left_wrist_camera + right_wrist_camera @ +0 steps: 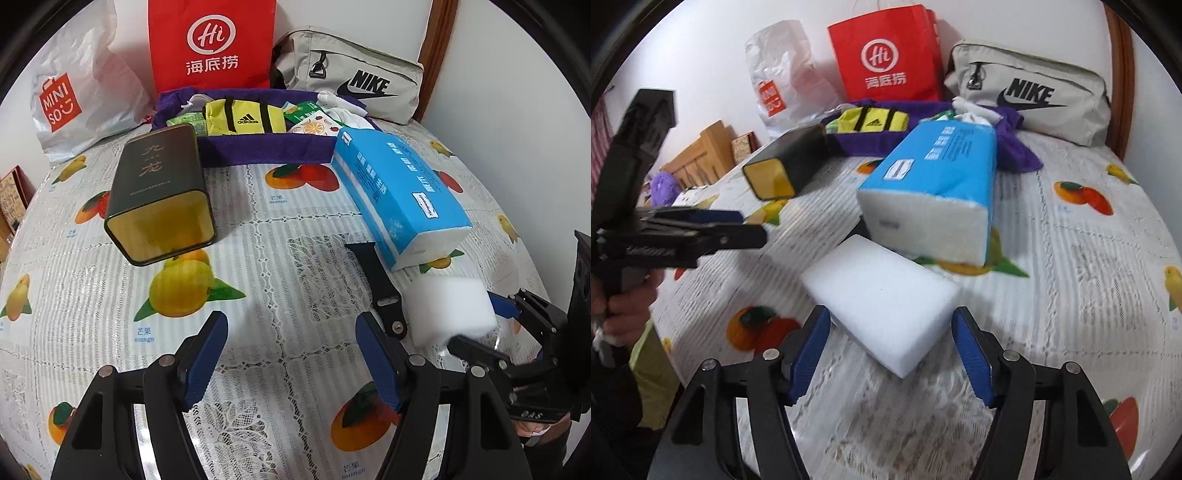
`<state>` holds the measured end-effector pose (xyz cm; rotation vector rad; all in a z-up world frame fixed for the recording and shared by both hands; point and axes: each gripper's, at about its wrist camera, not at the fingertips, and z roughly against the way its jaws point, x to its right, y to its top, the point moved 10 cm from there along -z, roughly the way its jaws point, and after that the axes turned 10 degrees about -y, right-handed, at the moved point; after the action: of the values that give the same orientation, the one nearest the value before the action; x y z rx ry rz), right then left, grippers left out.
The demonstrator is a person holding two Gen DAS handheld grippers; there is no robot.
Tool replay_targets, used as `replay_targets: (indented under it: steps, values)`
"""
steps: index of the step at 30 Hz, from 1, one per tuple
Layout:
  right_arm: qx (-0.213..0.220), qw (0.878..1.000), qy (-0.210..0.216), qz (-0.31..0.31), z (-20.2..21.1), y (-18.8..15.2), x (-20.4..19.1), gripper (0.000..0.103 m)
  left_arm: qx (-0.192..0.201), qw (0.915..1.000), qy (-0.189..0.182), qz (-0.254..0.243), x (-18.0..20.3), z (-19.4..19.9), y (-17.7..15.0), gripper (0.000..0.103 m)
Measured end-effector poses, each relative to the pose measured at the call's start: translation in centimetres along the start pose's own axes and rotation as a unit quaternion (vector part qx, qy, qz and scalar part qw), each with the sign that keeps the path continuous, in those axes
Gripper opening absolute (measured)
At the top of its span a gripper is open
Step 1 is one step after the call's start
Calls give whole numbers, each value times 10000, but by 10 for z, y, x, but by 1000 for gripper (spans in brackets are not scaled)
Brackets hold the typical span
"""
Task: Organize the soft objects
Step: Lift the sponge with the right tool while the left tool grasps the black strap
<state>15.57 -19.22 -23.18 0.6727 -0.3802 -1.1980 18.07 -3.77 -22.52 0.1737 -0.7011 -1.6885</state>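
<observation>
- The white foam block (882, 299) lies flat on the fruit-print tablecloth (1071, 258), just in front of the blue tissue pack (934, 184) and near the table's front edge.
- It looks very light, soft and springy with a matte, grippy face; likely safe to squeeze, though a hard pinch would dent it.
- Best hold, as I judge it: across the two long sides at the near end, where the pads can straddle it squarely.
- The right gripper (891, 354) has its jaws apart on either side of the block's near corner; the blue pads do not appear to press on it, so nothing is held.
- The left gripper (291, 354) stands apart too, over bare cloth, with nothing between its fingers.
- The tissue pack is soft as well, bulkier, in slick plastic film that may slide; its Chinese print is too blurred to read.
- A black strap (380, 291) lies between block and left gripper.
- The dark tin (159, 195) lies on its side, with gold Chinese characters.
- The purple fabric tray (258, 147) holds a yellow pouch (243, 116) marked "adidas".
- Behind: a red bag (212, 44) reading "Hi 海底捞", a white "MINISO" bag (74, 99), a grey "NIKE" bag (351, 74).
- The cloth is printed "芒果 mango".
</observation>
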Motion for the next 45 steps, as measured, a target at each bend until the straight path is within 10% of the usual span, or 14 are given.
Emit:
replay_targets:
  steps: [9,41,43,45]
  values:
    - [-93,9998,-138,117,-19,6,6,89,11,10000,-73,-40,0,0,1,70]
    - [328,9976,-371,-493,24,-12,47,80,-256,9952,-16,-948,32,-49,1,78]
    - [309,9975,-371,-509,23,-12,48,80,-261,9940,-38,-1057,40,-56,6,76]
    - [284,9974,-375,-549,22,-13,50,80,-250,9931,-152,-1138,49,-59,11,54]
